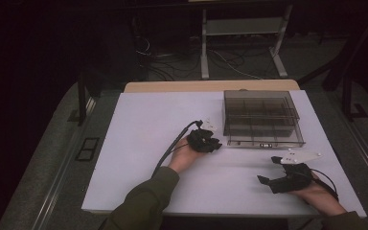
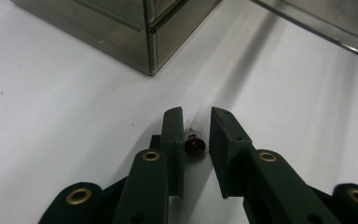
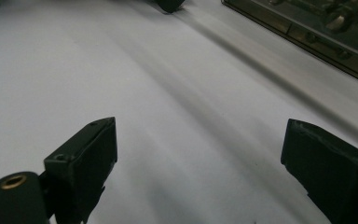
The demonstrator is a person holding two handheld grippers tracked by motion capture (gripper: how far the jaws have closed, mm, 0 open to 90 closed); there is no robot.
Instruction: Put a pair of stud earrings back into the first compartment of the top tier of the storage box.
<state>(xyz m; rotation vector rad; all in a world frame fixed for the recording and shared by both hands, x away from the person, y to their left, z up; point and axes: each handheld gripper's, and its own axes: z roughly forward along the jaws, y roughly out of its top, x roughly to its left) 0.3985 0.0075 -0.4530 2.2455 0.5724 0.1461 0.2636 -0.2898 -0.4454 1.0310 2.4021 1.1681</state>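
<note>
A tiny glass bulb (image 2: pixel 195 147) with a dark amber base lies on the white table (image 1: pixel 139 143) between the jaws of my left gripper (image 2: pixel 196 114). The jaws stand close on either side of it, the left pad against it. In the high view the left gripper (image 1: pixel 214 143) sits just left of the front corner of a smoky clear compartment box (image 1: pixel 261 117). My right gripper (image 1: pixel 267 169) rests near the table's front right, jaws wide apart. Nothing lies between the right gripper's (image 3: pixel 198 126) jaws but bare tabletop.
The box's corner (image 2: pixel 140 32) stands close ahead of the left jaws, with a second clear wall (image 2: pixel 349 28) at upper right. The box front (image 3: pixel 307 32) runs along the top right of the right gripper view. A metal stand (image 1: pixel 242 43) is beyond the table.
</note>
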